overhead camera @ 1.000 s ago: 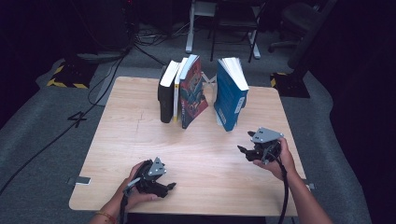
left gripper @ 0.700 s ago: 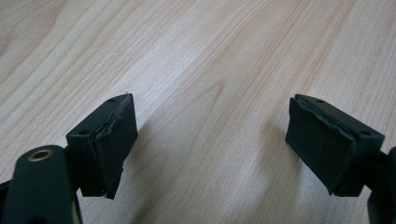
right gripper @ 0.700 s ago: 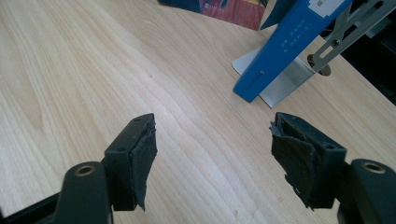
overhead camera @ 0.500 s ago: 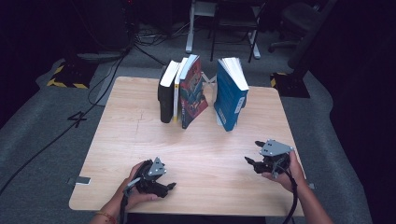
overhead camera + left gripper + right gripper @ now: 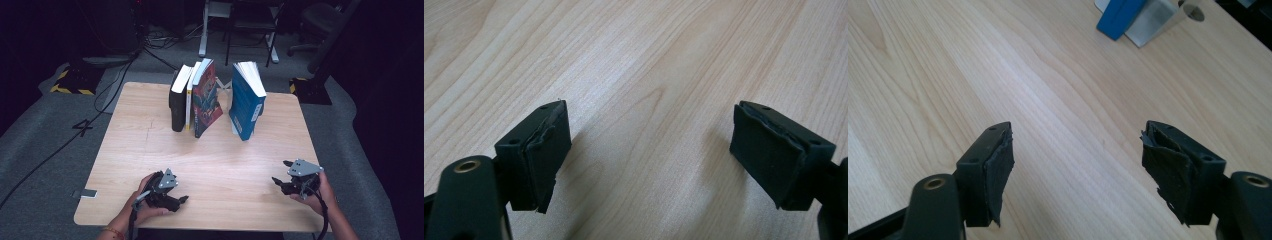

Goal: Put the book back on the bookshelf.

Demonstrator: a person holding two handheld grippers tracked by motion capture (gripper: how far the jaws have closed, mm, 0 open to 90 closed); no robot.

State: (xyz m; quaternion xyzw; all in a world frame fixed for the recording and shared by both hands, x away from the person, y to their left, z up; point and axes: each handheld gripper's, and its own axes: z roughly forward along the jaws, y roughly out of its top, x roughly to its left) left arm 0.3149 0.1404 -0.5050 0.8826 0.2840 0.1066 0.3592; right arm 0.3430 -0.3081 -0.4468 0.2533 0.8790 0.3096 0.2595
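Several books stand upright at the back of the wooden table (image 5: 210, 150): a black book (image 5: 177, 102), a thin white and yellow one beside it, a red illustrated book (image 5: 207, 100) and, apart to the right, a blue book (image 5: 246, 102). My left gripper (image 5: 182, 200) rests low near the front left edge, open, with bare wood between its pads (image 5: 541, 150). My right gripper (image 5: 281, 172) sits near the front right, also open and holding nothing. In the right gripper view, the blue book's corner (image 5: 1120, 15) and a metal bookend (image 5: 1160, 17) appear at the top.
Cables and a yellow-black striped base (image 5: 72, 82) lie on the grey floor to the left. Chair and stand legs (image 5: 240, 35) are behind the table. A small grey tag (image 5: 87, 193) sticks out at the table's front left corner.
My right gripper has pulled back from near the blue book toward the front right of the table. The left gripper has stayed put.
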